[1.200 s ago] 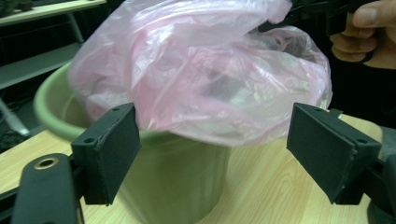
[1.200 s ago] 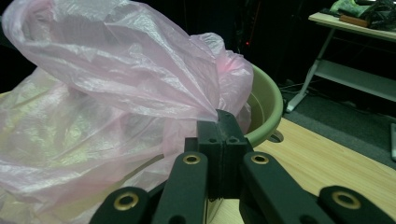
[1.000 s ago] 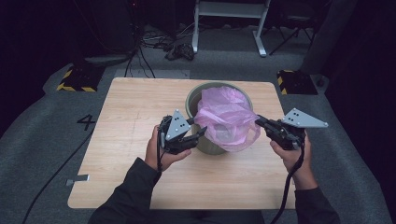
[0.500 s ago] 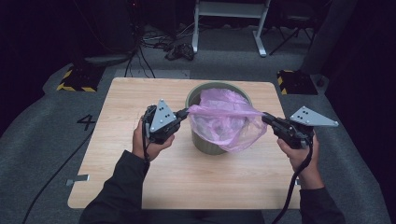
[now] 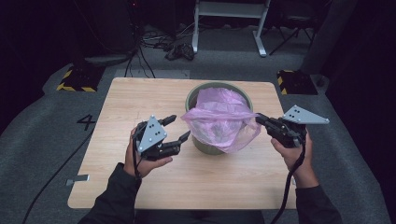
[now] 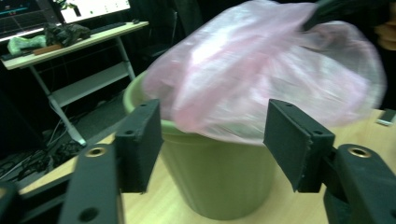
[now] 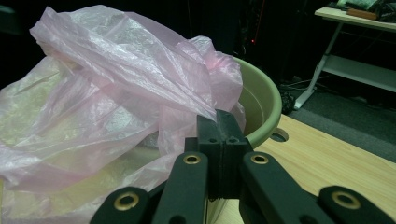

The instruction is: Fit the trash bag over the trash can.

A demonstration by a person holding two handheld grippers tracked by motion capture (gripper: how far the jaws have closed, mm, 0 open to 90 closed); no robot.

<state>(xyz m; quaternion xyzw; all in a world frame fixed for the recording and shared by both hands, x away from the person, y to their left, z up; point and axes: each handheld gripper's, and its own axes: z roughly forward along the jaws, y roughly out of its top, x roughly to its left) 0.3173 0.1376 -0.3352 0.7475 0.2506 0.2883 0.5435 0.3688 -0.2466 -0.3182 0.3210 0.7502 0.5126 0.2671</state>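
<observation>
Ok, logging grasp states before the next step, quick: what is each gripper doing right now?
Left gripper: open, jaws apart, holding nothing, beside the green bin.
Right gripper: shut on the pink plastic bag.

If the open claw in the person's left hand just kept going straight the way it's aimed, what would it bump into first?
Most likely the pink plastic bag draped over the green bin. In the left gripper view, the left gripper has its open jaws framing the bag's overhang and the bin's rim; which touches first is hard to judge.
</observation>
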